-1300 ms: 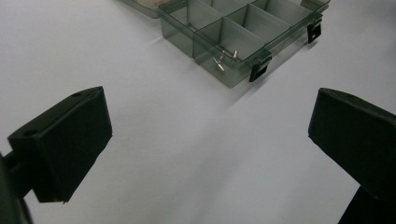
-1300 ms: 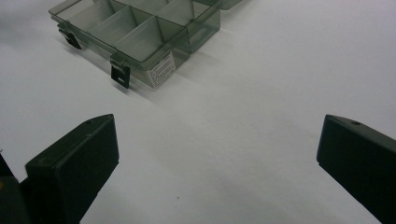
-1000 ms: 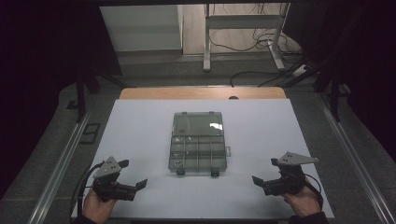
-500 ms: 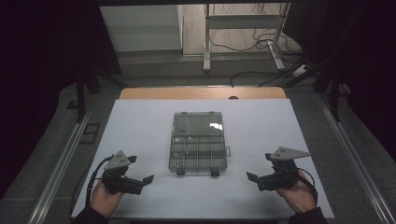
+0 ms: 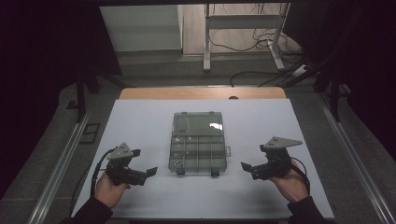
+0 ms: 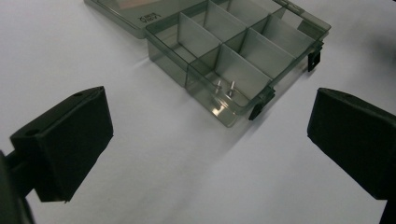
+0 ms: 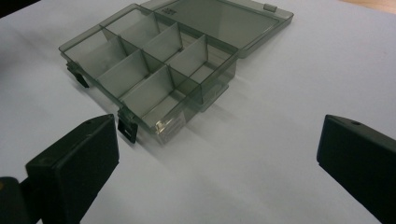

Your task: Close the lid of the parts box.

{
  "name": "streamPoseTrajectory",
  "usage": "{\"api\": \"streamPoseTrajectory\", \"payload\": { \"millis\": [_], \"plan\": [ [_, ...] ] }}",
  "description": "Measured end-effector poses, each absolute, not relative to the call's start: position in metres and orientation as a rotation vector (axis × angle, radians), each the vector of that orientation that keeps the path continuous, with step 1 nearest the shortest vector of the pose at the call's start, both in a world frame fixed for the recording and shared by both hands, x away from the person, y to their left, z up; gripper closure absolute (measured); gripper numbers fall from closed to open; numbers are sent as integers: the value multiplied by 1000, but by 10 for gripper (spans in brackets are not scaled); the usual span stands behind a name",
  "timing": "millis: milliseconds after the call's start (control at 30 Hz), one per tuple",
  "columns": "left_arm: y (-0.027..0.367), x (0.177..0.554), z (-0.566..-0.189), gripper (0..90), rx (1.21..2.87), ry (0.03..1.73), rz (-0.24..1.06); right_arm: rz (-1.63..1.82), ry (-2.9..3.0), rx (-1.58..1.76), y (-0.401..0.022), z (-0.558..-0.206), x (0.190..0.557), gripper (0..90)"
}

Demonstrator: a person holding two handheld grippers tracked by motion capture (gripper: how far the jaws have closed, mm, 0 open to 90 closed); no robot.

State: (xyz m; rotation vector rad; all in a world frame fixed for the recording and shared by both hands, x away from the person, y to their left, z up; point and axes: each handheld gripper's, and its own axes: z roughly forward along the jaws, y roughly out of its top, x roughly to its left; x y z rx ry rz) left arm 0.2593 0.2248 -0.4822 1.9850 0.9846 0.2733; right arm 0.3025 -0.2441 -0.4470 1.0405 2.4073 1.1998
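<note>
Centrally, open organizer box point(image 5: 198, 144), left tool point(image 5: 148, 172), right tool point(image 5: 246, 167) flanking, apart.

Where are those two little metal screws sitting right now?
The two screws lie in the near-left corner compartment of the open compartment box at mid-table, closest to the left gripper, by the box's left front latch.
</note>
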Motion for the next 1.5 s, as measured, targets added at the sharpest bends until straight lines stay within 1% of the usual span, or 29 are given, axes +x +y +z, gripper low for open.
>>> {"api": "streamPoseTrajectory", "payload": {
  "millis": [467, 733, 1500],
  "plan": [
    [217, 277, -480, 8, 1995, 993, 259, 1141, 2427, 1052, -228, -447, 326, 0],
    [210, 287, -481, 5, 2045, 994, 264, 1139, 2421, 1047, -224, -444, 335, 0],
    [196, 315, -483, 0, 2091, 951, 271, 1116, 2436, 1052, -205, -452, 369, 0]
  ]
}}
